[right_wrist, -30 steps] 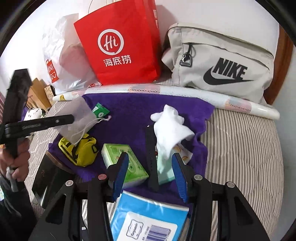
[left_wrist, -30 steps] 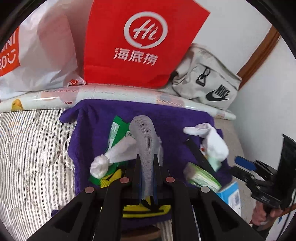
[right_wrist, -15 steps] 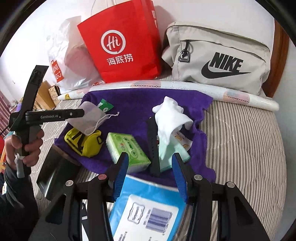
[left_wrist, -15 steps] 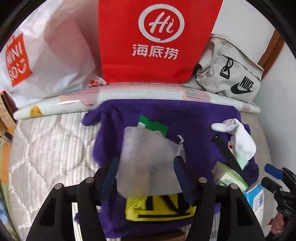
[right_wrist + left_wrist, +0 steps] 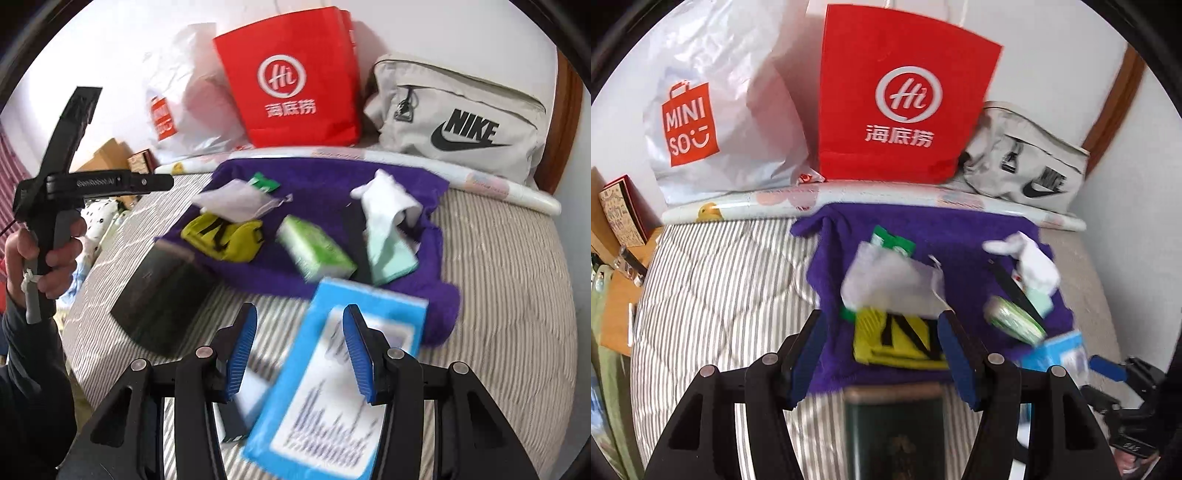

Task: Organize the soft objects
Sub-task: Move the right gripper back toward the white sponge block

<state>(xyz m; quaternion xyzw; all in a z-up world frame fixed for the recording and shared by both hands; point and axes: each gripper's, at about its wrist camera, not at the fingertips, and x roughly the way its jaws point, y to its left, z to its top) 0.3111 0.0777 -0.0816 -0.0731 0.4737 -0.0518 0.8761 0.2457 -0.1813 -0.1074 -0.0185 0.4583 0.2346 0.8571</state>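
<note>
A purple towel (image 5: 960, 236) (image 5: 325, 177) lies on the striped bed. On it lie a grey mesh pouch (image 5: 890, 284) (image 5: 232, 201), a yellow-black pouch (image 5: 897, 339) (image 5: 221, 236), a green tissue pack (image 5: 1015, 321) (image 5: 314, 247), a white sock (image 5: 1030, 258) (image 5: 388, 199) and a mint cloth (image 5: 391, 254). My left gripper (image 5: 881, 354) is open and empty, pulled back above the yellow pouch. My right gripper (image 5: 299, 354) is open and empty above a blue tissue packet (image 5: 351, 369).
A red paper bag (image 5: 901, 96), a white Miniso bag (image 5: 713, 110), a grey Nike bag (image 5: 461, 114) and a rolled mat (image 5: 886, 195) line the wall. A dark box (image 5: 162, 295) sits at the towel's near-left edge. Boxes stand off the bed's left side.
My left gripper opened and let the mesh pouch drop onto the yellow pouch, then pulled back. My right gripper also drew back over the blue packet.
</note>
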